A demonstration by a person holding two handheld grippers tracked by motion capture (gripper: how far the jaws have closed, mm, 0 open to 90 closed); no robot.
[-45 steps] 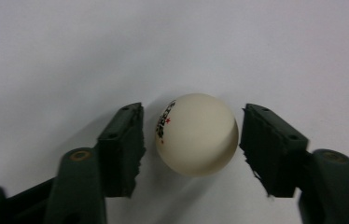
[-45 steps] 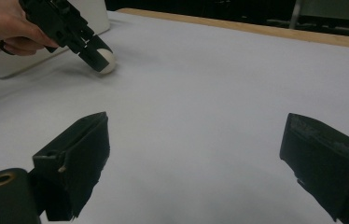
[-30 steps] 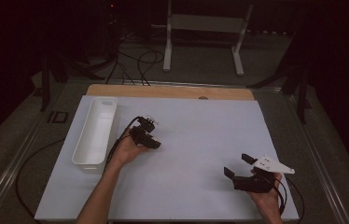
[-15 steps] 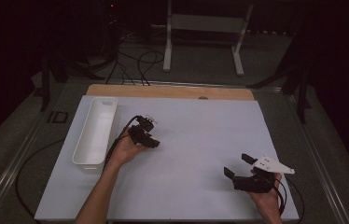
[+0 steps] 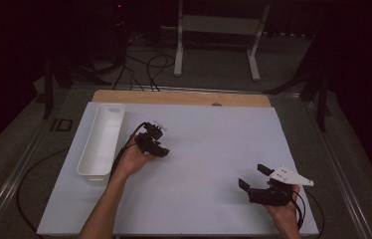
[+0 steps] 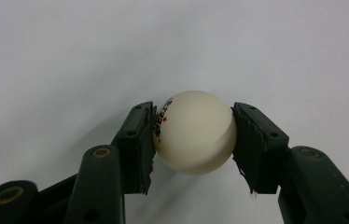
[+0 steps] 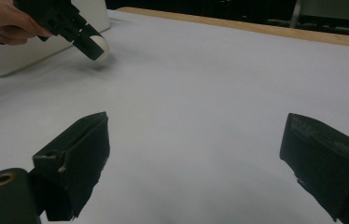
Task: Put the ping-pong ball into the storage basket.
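Observation:
A white ping-pong ball (image 6: 195, 133) with small black and red print sits between the two black jaws of my left gripper (image 6: 193, 127), which is shut on it. In the high view this left gripper (image 5: 162, 151) is left of the table's middle, just right of the tray, held low over the white surface. The right gripper view shows the ball (image 7: 101, 47) far off at the upper left, close to the tabletop, with a shadow beside it. My right gripper (image 5: 251, 176) rests near the front right corner, open, with nothing between its jaws (image 7: 196, 140).
A long white tray (image 5: 88, 172) lies along the left side of the white table top (image 5: 214, 139); it looks empty. A wooden strip (image 5: 184, 98) runs along the far edge. A cable (image 5: 124, 149) trails from the left gripper.

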